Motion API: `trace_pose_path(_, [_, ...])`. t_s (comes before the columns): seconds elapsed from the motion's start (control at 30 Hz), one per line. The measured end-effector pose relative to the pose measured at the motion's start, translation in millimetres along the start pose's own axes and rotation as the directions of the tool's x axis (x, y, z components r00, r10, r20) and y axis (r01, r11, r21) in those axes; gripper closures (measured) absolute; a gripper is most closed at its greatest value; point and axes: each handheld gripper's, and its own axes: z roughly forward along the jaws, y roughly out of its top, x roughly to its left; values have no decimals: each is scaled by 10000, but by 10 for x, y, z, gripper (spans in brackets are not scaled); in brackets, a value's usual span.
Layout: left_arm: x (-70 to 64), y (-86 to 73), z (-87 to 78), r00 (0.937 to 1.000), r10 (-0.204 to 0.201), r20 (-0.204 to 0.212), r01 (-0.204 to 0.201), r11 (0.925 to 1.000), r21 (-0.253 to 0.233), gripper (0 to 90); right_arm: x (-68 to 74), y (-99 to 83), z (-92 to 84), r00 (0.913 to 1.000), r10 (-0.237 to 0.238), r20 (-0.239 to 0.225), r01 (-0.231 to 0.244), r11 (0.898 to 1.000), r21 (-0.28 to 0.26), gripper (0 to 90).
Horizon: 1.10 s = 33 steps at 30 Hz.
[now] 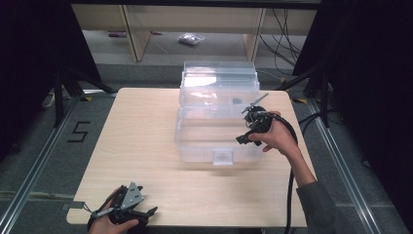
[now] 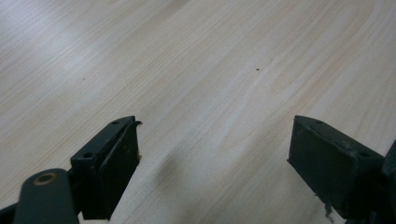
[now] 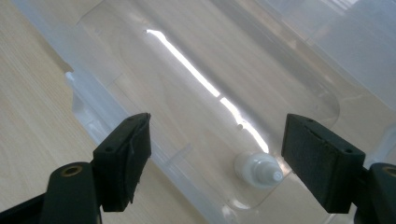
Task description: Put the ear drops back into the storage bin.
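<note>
Wooden table (image 1: 146, 146): left tongs (image 1: 146, 213) rest agape; right tongs (image 1: 247, 138), agape, tilt over clear box (image 1: 214, 141).

Clear plastic storage box (image 1: 214, 139) mid-table, lid open; small white bottle (image 3: 259, 170) apparently inside
</note>
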Motion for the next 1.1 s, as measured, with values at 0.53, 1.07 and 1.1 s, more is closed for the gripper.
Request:
trace_pose_path(0.53, [-6, 1, 3, 10000, -48, -14, 48, 10000, -1, 157, 100, -138, -120, 9997, -132, -184, 123, 9987, -486, 237])
trace_pose_path(1.07, [-6, 1, 2, 10000, -41, -19, 41, 10000, 9, 157, 241, -329, -203, 9988, -330, -349, 292, 9943, -1026, 234])
trace_pose_path(1.1, [-4, 1, 5, 10000, -34, -24, 34, 10000, 14, 156, 255, -343, -207, 9985, -375, -390, 331, 9938, -1061, 234])
